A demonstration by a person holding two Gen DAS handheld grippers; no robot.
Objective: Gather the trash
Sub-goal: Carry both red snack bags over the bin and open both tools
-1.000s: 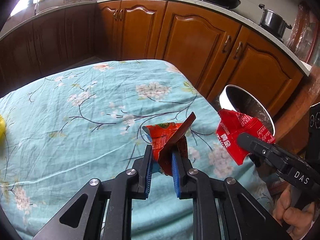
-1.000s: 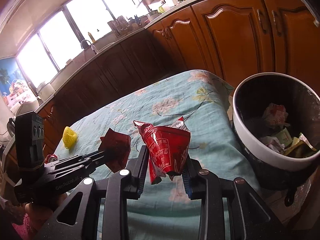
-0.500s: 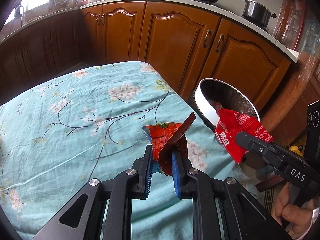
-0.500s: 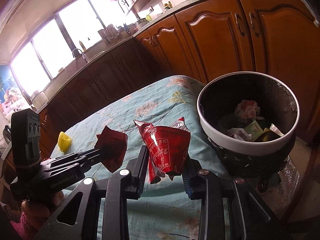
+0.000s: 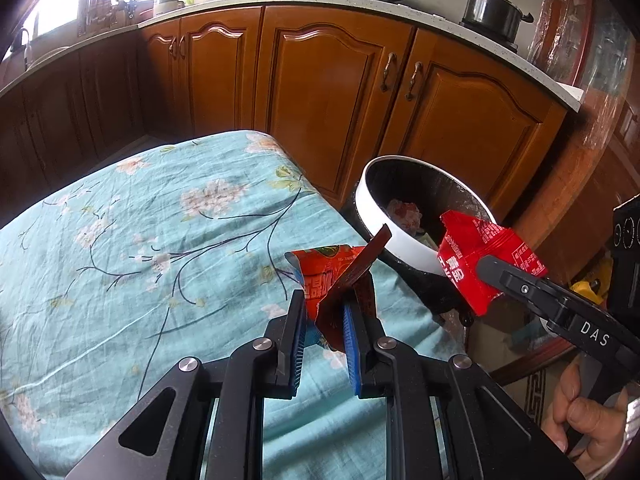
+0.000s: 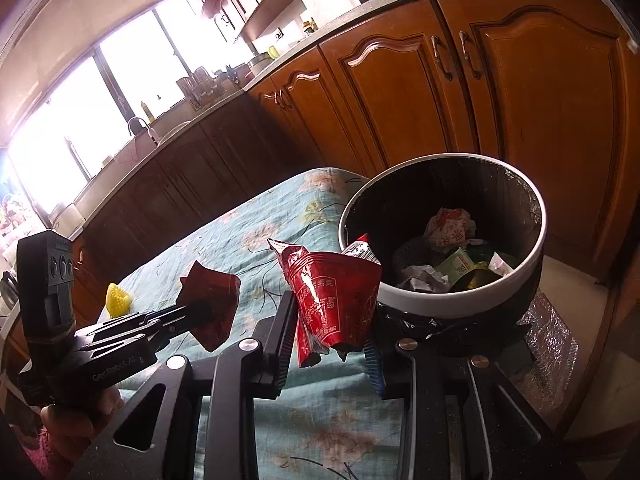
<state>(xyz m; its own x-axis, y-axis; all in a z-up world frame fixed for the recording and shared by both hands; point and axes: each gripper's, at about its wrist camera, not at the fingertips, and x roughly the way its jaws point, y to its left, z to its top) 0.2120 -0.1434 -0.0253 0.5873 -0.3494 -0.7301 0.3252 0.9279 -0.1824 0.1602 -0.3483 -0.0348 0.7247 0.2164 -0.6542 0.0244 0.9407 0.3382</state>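
Both wrappers have drifted closer to the trash bin (image 6: 460, 304). Left gripper (image 5: 325, 320) pinches an orange snack wrapper (image 5: 320, 270), right gripper (image 6: 330, 340) a red packet (image 6: 336, 296). I'd clear the rim at centre right before letting go.

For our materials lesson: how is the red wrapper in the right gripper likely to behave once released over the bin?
The red wrapper looks creased and crumpled, so probably floppy. It seems thin and empty, likely light, and may flutter rather than drop straight into the bin.

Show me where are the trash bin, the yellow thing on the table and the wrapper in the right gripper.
trash bin (image 6: 538, 216), right wrist view, white rim
yellow thing (image 6: 118, 300), right wrist view, its middle
red wrapper (image 6: 340, 296), right wrist view, crumpled front face
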